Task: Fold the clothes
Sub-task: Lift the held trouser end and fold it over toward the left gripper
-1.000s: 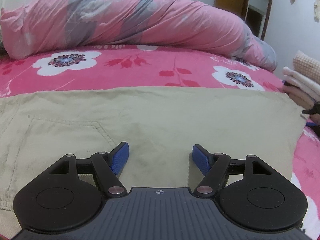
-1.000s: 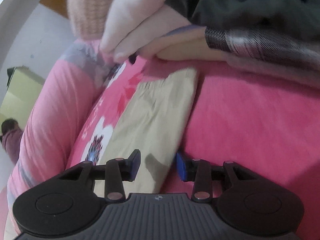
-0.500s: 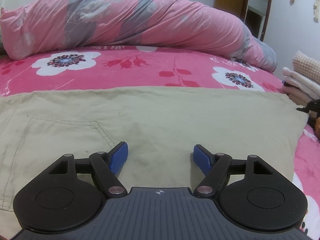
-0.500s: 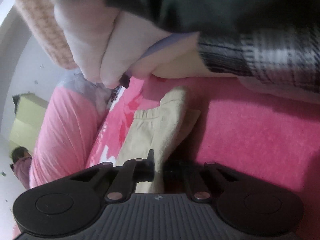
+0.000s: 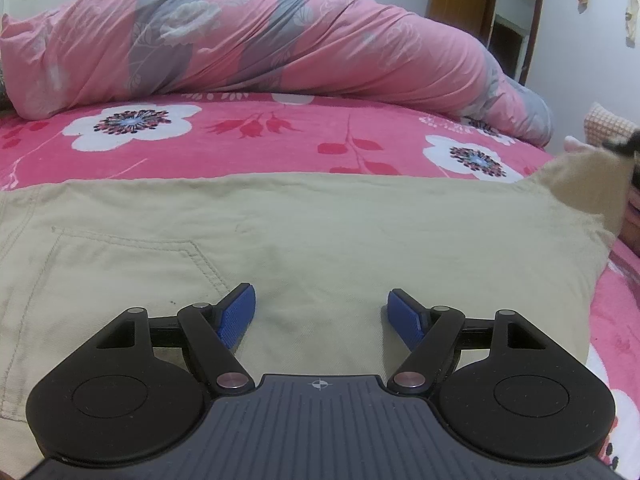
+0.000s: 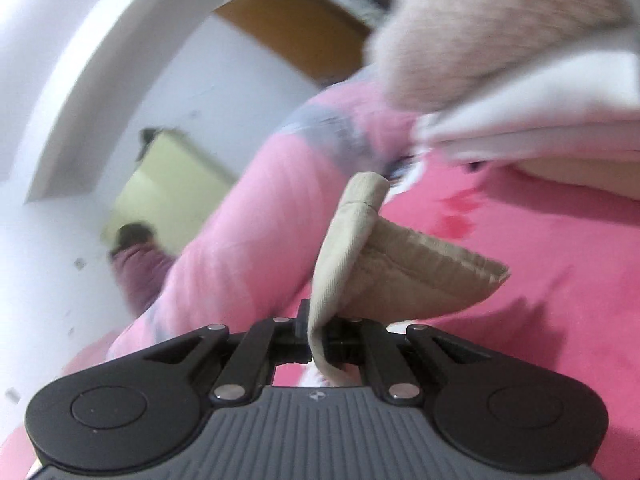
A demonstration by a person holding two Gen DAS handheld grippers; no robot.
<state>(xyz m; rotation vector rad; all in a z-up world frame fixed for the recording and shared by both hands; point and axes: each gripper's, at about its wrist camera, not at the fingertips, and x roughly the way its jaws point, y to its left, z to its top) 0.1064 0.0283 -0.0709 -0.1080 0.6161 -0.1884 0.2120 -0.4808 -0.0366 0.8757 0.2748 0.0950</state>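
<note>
A pair of beige trousers (image 5: 320, 232) lies flat across the pink flowered bedsheet (image 5: 240, 140), a stitched pocket showing at the left. My left gripper (image 5: 321, 312) hovers low over the near part of the cloth, open, blue pads apart with nothing between them. In the right wrist view my right gripper (image 6: 316, 334) is shut on the trousers' hem end (image 6: 360, 264), which stands up folded from the jaws. In the left wrist view that lifted corner (image 5: 580, 176) rises at the far right, with a dark blurred bit of the right gripper (image 5: 626, 145) at its top.
A rolled pink and grey duvet (image 5: 280, 40) lies along the back of the bed. A pile of folded clothes (image 6: 520, 80) sits at the right, close above the lifted hem. A wooden door frame (image 5: 460, 8) and white wall stand behind.
My right gripper closed on the trousers' end and lifted it off the bed, tilting upward. The far right corner of the cloth now stands raised. The left gripper stayed still.
</note>
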